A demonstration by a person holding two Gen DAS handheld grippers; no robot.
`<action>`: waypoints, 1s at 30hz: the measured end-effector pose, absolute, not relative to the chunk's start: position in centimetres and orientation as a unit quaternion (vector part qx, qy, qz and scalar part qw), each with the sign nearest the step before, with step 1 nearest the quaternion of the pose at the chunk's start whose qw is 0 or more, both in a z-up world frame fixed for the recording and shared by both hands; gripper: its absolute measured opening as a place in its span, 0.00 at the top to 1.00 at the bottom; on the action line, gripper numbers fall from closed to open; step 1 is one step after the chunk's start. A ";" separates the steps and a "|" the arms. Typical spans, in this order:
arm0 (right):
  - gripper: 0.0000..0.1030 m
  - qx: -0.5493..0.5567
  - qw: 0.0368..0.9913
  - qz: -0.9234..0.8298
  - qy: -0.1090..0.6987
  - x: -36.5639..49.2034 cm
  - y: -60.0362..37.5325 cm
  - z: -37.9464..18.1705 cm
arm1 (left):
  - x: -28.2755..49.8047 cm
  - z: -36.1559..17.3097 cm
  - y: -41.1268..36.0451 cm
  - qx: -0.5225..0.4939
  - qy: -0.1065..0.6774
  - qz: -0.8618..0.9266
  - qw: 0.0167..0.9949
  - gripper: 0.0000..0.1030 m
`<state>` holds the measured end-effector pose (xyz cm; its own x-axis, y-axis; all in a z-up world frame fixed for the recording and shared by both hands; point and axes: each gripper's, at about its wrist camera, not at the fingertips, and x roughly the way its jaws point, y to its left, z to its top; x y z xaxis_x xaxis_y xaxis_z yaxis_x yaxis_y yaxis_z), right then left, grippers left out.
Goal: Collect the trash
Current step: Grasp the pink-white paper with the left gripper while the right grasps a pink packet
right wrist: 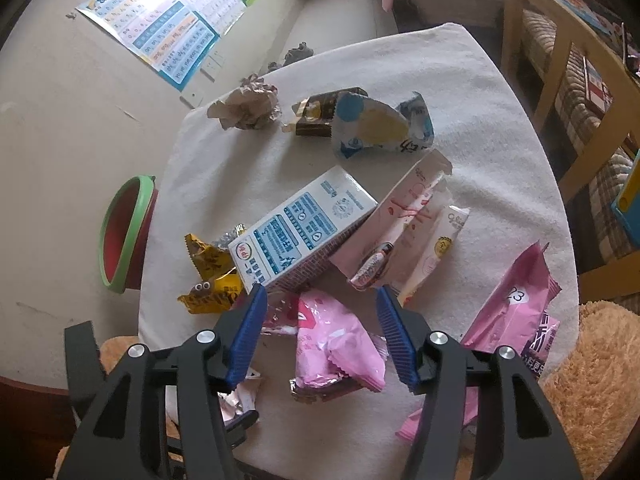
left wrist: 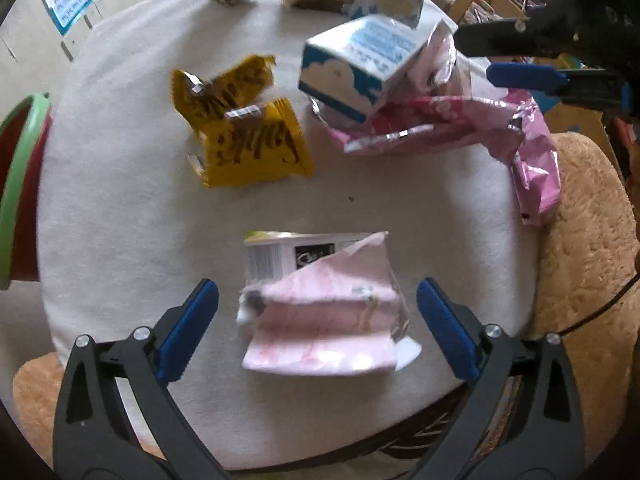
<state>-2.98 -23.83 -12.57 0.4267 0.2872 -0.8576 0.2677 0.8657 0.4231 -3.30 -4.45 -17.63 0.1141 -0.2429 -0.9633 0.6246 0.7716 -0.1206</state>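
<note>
Trash lies scattered on a white-clothed table (left wrist: 120, 208). My left gripper (left wrist: 318, 320) is open, its blue pads on either side of a pale pink crumpled wrapper (left wrist: 324, 320). Beyond it lie yellow snack wrappers (left wrist: 244, 128) and a blue-and-white milk carton (left wrist: 356, 68). My right gripper (right wrist: 320, 336) is open above a pink foil packet (right wrist: 336, 348), just before the milk carton (right wrist: 300, 232). It also shows in the left wrist view (left wrist: 516, 56) at the upper right.
A green-rimmed red bin (right wrist: 124, 236) stands left of the table, also in the left wrist view (left wrist: 16, 184). Crumpled paper (right wrist: 248, 108), a brown wrapper (right wrist: 320, 116) and a blue-yellow pouch (right wrist: 376, 128) lie at the far side. Wooden furniture (right wrist: 560, 60) is right.
</note>
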 end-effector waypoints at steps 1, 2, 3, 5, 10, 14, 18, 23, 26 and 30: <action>0.46 0.260 0.802 0.006 0.538 -3.0 -23.8 -12.7 | -3.3 -17.7 -4.4 0.159 0.597 -0.297 0.728 0.21; 0.46 0.259 0.800 0.006 0.541 -2.9 -23.8 -12.8 | -3.2 -17.7 -4.4 0.157 0.596 -0.298 0.729 0.21; 0.46 0.258 0.799 0.006 0.544 -2.9 -23.7 -12.9 | -3.2 -17.6 -4.3 0.155 0.594 -0.299 0.731 0.22; 0.46 0.256 0.796 0.008 0.549 -2.9 -23.5 -13.1 | -3.1 -17.2 -4.1 0.146 0.590 -0.301 0.735 0.24; 0.46 0.246 0.794 0.008 0.556 -3.0 -23.2 -13.1 | -2.7 -15.0 -3.2 0.123 0.559 -0.290 0.767 0.25; 0.46 0.239 0.789 0.005 0.566 -3.3 -23.1 -13.5 | -2.1 -12.5 -2.5 0.116 0.520 -0.268 0.803 0.25; 0.46 0.236 0.779 0.001 0.581 -3.9 -23.1 -14.4 | -1.4 -10.2 -1.1 0.092 0.485 -0.243 0.835 0.25; 0.46 0.246 0.764 0.003 0.596 -4.0 -23.3 -15.7 | -0.2 -9.2 -0.1 0.059 0.473 -0.222 0.850 0.25; 0.48 0.238 0.762 0.010 0.602 -3.9 -22.8 -16.0 | 0.0 -9.1 0.2 0.053 0.474 -0.217 0.852 0.25; 0.62 0.220 0.760 0.038 0.611 -3.7 -21.3 -16.0 | 0.1 -9.2 0.5 0.048 0.475 -0.212 0.853 0.25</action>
<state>-3.69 -21.33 -16.03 0.2513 0.3272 -0.9109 0.2108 0.9000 0.3814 0.15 0.53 -9.18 0.4584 -0.3167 -0.8304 0.4073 0.9053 -0.1204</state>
